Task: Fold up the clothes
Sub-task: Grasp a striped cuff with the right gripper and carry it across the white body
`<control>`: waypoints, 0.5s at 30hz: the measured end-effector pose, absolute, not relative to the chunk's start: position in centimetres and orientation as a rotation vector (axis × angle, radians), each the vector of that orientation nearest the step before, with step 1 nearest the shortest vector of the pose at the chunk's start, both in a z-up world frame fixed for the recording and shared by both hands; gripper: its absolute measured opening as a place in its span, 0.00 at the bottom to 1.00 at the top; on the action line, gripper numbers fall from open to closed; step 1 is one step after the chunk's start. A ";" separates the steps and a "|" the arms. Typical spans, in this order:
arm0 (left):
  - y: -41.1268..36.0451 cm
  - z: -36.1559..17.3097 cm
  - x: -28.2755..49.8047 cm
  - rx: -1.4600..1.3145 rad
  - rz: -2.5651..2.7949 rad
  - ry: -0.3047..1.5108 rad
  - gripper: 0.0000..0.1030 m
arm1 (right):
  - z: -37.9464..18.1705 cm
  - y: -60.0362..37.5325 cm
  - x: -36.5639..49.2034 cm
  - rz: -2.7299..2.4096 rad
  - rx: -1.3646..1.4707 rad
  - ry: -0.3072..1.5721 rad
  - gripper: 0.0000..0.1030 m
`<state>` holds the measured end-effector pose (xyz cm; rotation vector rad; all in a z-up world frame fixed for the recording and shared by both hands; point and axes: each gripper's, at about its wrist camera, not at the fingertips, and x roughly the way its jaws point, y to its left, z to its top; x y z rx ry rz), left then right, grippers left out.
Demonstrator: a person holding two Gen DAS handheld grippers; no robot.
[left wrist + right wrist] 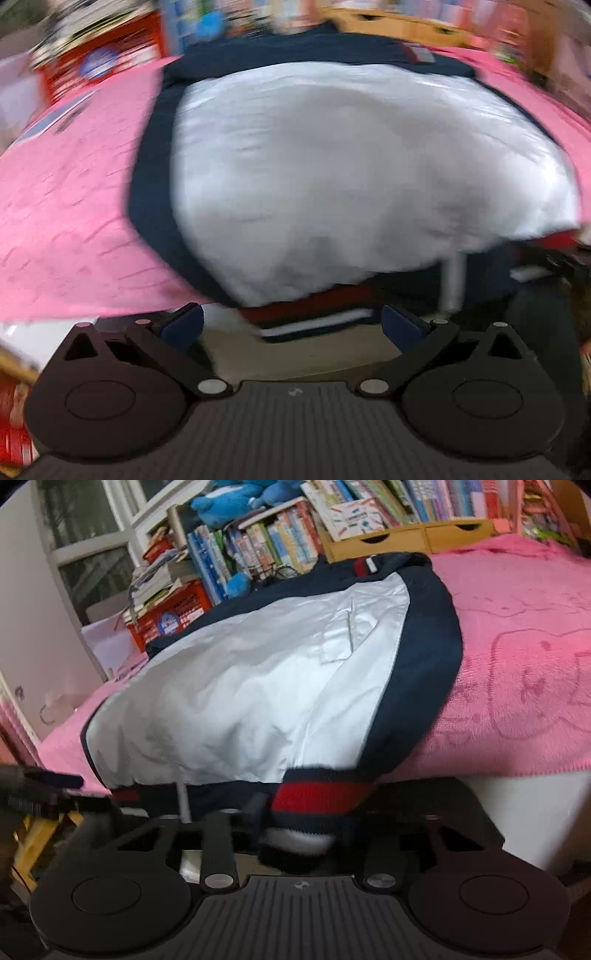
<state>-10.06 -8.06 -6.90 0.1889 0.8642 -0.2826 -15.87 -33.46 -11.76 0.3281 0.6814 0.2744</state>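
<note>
A navy jacket with a white lining [351, 177] lies spread on the pink blanket [66, 206], its red, white and navy striped hem [314, 314] hanging over the near edge. My left gripper [291, 321] is open, its blue pads on either side of the hem without touching it. In the right wrist view the jacket [240, 686] lies lining up. My right gripper [299, 830] is shut on the striped hem [314, 797] at the blanket's edge. The left wrist view is blurred.
Shelves of books [332, 528], a blue plush toy [236, 498] and a red crate [173, 613] stand behind the bed. Wooden drawers [406, 535] sit at the far end. The other gripper [40, 790] shows at the left of the right wrist view.
</note>
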 end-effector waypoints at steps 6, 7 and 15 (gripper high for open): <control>-11.7 -6.1 -12.8 0.307 -0.463 0.781 1.00 | -6.8 -34.2 -16.6 0.340 0.539 0.628 0.18; -12.0 -6.0 -13.1 0.313 -0.491 0.771 1.00 | -6.1 -34.4 -16.3 0.359 0.583 0.614 0.18; -12.3 -5.7 -13.4 0.341 -0.476 0.731 1.00 | -1.9 -34.8 -10.2 0.516 0.845 0.539 0.18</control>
